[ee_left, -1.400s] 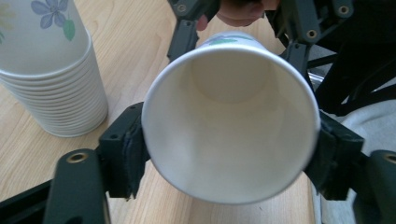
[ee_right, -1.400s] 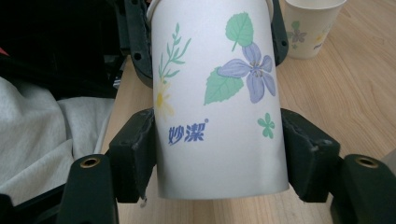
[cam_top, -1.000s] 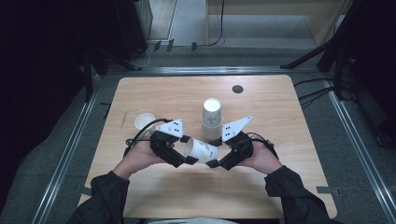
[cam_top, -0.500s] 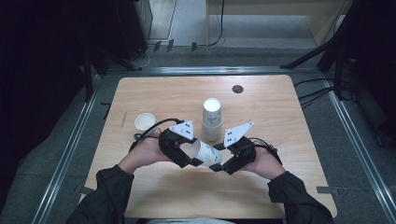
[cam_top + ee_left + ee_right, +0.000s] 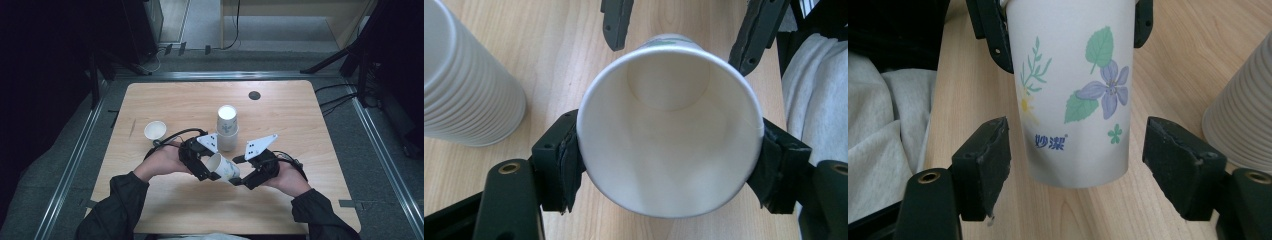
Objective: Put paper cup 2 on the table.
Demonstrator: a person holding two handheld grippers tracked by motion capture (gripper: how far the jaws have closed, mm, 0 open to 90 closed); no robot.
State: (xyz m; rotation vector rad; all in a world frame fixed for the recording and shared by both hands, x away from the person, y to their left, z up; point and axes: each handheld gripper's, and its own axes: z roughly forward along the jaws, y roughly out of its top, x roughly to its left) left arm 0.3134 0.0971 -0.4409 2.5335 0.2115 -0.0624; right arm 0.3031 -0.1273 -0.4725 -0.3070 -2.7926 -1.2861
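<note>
- Left gripper (image 5: 209, 172) is clamped on the rim of a white paper cup with a flower print (image 5: 223, 168), held on its side just above the light wooden tabletop (image 5: 300, 125).
- Right gripper (image 5: 239, 179) – jaws apart, either side of the cup's base, not touching.
- Behind: a tall stack of white paper cups (image 5: 227, 127); further left, a single white cup (image 5: 155, 130).

High overhead; gripper views close, sharing cup (image 5: 669, 135)

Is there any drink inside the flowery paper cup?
Empty: the left gripper view looks straight into the flowery white paper cup and shows its bare bottom.
</note>
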